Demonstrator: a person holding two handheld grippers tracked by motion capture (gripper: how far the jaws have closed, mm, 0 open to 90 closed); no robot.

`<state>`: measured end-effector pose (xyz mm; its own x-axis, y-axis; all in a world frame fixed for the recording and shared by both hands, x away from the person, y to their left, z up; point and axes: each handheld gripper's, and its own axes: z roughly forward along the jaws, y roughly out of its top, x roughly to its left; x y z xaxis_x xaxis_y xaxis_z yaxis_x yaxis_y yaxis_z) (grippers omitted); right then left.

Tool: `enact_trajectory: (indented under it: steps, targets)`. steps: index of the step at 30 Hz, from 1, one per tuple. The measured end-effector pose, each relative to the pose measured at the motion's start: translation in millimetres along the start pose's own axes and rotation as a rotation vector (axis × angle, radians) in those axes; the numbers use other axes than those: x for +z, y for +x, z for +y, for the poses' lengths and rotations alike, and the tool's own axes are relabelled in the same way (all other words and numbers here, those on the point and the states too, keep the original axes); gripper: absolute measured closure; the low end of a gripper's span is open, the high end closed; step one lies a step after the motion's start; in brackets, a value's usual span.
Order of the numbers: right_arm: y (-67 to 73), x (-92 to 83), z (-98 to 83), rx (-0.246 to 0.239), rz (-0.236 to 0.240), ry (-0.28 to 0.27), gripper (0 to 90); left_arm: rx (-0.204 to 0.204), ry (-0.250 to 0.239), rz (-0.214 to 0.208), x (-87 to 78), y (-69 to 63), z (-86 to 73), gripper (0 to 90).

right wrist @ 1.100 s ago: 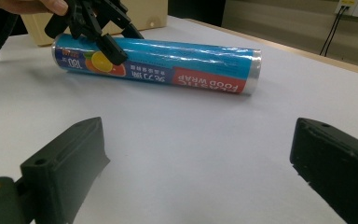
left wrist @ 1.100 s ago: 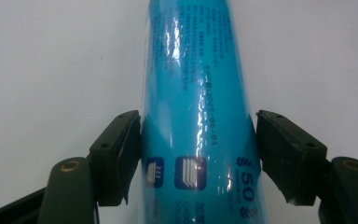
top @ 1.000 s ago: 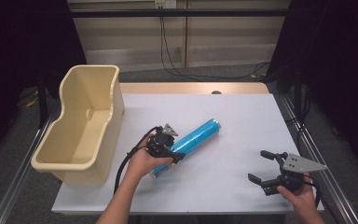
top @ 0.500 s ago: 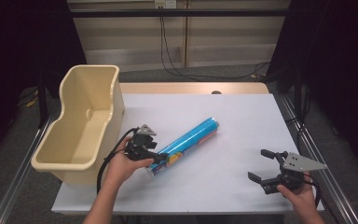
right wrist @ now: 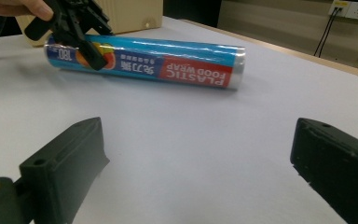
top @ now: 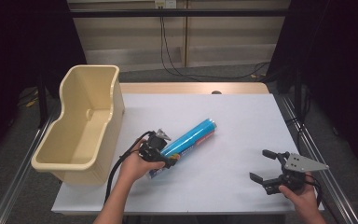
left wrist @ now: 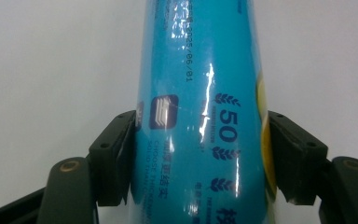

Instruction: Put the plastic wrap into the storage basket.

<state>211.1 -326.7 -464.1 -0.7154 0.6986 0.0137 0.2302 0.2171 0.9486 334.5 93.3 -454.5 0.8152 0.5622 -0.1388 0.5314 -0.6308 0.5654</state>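
White-topped table, viewed from above. A blue roll of plastic food wrap lies on its side left of centre, running diagonally — far end toward the table's middle, near end at the person's left hand. The left gripper sits at that near end; in the left gripper view both black jaws press against the roll's sides, one on each flank, clamped on the glossy blue wrapper. From the right gripper view the roll rests flat on the table surface, label reading "PLASTIC FOOD WRAP", with the left gripper across its far-left end. A cream plastic tub stands at the table's left edge, just beside the left hand, apart from the roll; what it holds, if anything, cannot be made out. Right gripper low at the table's near right corner, held in the right hand, well apart from the roll — jaws spread wide, nothing between them but bare table. Black cable trails from the left gripper along the forearm.
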Motion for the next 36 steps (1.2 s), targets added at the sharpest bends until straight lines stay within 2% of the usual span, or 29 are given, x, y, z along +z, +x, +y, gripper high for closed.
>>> enact_trajectory:
  steps: [1, 2, 5, 7, 9, 11, 14, 16, 19, 20, 21, 23, 26, 29, 34, 36]
  targets:
    - [0.1, 0.0, 0.0, -0.001, 0.0, 0.0, 2.7, -0.02, -0.001, -0.007, -8.1, -0.3, -11.3, 31.8]
    - [0.1, 0.0, 0.0, -0.001, 0.0, 0.0, 2.7, -0.02, -0.001, -0.007, -8.1, -0.3, -11.3, 31.8]
    - [-0.3, -0.1, 0.1, -0.003, -0.002, 0.001, 2.7, -0.053, 0.011, -0.003, -24.0, -2.6, -31.0, 31.8]
    - [-0.5, 0.1, 0.3, -0.003, -0.003, 0.002, 2.7, -0.037, 0.036, 0.009, -31.3, -4.3, -37.9, 31.8]
    - [-0.4, 0.0, 0.8, -0.002, -0.005, 0.0, 2.7, -0.059, 0.041, 0.004, -33.2, -4.2, -39.3, 31.3]
    - [-0.6, -0.3, 0.9, -0.002, -0.008, 0.0, 2.7, -0.074, 0.063, 0.002, -32.5, -2.2, -33.0, 30.5]
    - [-0.3, -0.5, 1.0, -0.004, -0.009, 0.002, 2.7, -0.081, 0.045, 0.011, -30.0, -3.2, -14.9, 28.0]
    - [0.0, -0.8, 1.0, -0.005, -0.008, 0.002, 2.7, -0.064, 0.046, 0.017, -25.3, -3.7, 0.0, 24.8]
    - [0.3, -0.8, 0.8, -0.003, -0.006, -0.001, 2.7, -0.042, 0.08, 0.025, -14.4, -4.8, 18.8, 23.8]
    - [0.3, -0.8, 0.8, -0.004, -0.005, 0.0, 2.7, -0.031, 0.105, 0.021, -10.3, -4.5, 23.7, 23.8]
    - [0.3, -0.7, 0.8, -0.005, -0.003, -0.002, 2.7, -0.037, 0.119, 0.021, -4.8, -5.3, 28.0, 23.2]
    - [0.2, -0.9, 0.9, -0.004, -0.004, -0.002, 2.7, -0.036, 0.148, 0.02, 2.2, -5.0, 31.8, 23.1]
    - [0.1, -0.9, 0.9, -0.007, -0.003, 0.0, 2.7, -0.024, 0.183, 0.04, 9.2, -3.3, 35.1, 23.7]
    - [0.2, -0.5, 0.9, -0.007, -0.006, 0.002, 2.7, -0.023, 0.214, 0.027, 12.4, -1.3, 36.6, 24.9]
    - [0.1, -0.1, 0.8, -0.009, -0.003, 0.001, 2.7, -0.056, 0.264, 0.0, 15.5, 0.1, 38.3, 29.5]
    - [0.2, 0.0, 0.7, -0.009, -0.001, 0.0, 2.7, -0.061, 0.267, 0.003, 16.4, -1.1, 39.0, 31.3]
